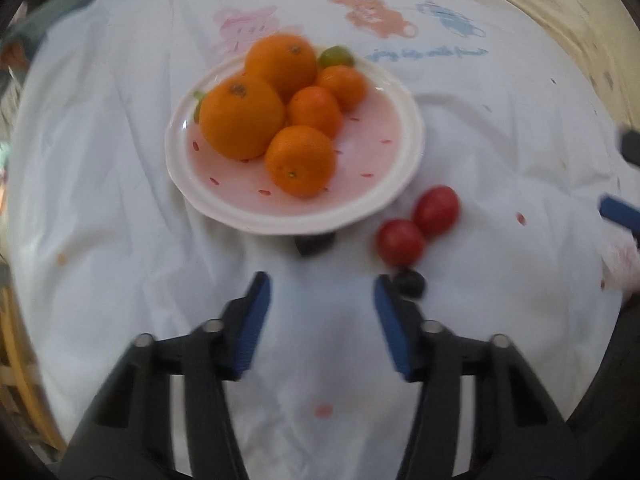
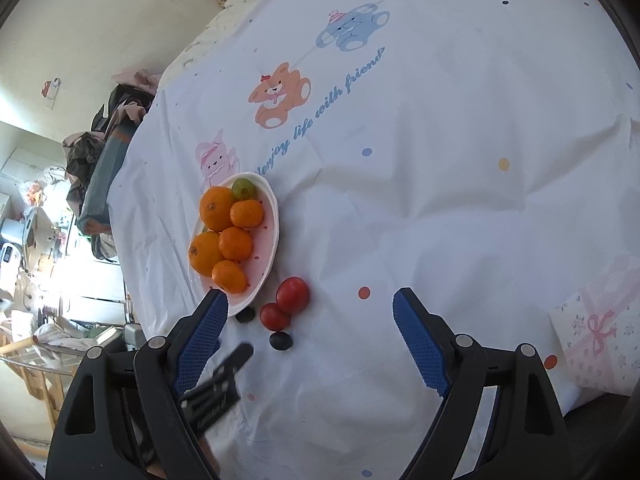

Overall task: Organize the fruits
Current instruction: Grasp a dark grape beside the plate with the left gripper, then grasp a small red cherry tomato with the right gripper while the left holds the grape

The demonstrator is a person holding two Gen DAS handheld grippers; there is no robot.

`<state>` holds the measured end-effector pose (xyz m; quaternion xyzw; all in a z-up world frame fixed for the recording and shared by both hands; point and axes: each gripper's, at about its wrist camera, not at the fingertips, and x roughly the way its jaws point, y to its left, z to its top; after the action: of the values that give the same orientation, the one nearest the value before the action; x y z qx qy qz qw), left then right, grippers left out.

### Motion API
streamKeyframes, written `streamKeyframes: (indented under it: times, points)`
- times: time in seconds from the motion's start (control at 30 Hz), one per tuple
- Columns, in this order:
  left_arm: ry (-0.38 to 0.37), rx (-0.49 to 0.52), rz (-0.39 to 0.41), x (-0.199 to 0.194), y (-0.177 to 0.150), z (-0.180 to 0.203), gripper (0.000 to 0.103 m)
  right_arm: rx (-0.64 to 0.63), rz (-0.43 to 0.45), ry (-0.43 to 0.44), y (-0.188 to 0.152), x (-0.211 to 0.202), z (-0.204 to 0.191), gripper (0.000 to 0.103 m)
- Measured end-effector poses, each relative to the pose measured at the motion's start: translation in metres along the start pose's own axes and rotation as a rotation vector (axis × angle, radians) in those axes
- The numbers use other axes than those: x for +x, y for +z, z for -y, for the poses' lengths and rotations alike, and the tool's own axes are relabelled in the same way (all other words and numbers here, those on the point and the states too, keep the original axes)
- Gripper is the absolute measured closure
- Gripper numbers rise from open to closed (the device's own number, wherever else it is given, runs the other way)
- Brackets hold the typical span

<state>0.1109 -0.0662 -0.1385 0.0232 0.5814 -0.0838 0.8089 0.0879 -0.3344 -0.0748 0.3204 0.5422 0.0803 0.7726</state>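
Red tomatoes (image 1: 418, 226) lie touching, low and right of the plate (image 1: 408, 148) on the cloth, thin-skinned, soft and prone to roll, so I'd pinch one lightly across its middle; left tool (image 1: 322, 280) and right tool (image 2: 310, 300) both gape, holding nothing.
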Motion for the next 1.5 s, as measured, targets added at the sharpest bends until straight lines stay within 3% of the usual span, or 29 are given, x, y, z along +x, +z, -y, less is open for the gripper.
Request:
streamKeyframes:
  times: [0.1, 0.37, 0.43, 0.7, 0.97, 1.27, 1.5]
  points:
    - [-0.009, -0.070, -0.007, 0.015, 0.006, -0.012, 0.068, 0.012, -0.011, 0.020, 0.001, 0.001, 0.002, 0.016]
    - [0.011, -0.062, 0.026, 0.027, 0.019, -0.001, 0.068, 0.018, -0.041, 0.026, 0.003, 0.009, 0.003, 0.016]
    - [0.033, -0.058, 0.025, 0.031, 0.021, 0.000, 0.081, 0.023, -0.046, 0.028, 0.003, 0.010, 0.003, 0.016]
    - [0.032, -0.064, 0.013, 0.022, 0.014, -0.004, 0.083, -0.012, -0.059, 0.014, 0.002, 0.015, -0.003, 0.016]
    - [0.017, -0.075, -0.028, -0.016, -0.004, -0.009, 0.083, -0.040, -0.055, 0.014, -0.001, 0.013, -0.009, 0.016]
    - [0.014, -0.069, 0.039, -0.082, -0.011, -0.029, 0.083, -0.048, -0.064, 0.002, -0.004, 0.015, -0.013, 0.016]
    - [0.043, -0.093, 0.081, -0.102, -0.016, -0.045, 0.083, -0.072, -0.085, -0.027, -0.009, 0.025, -0.018, 0.016]
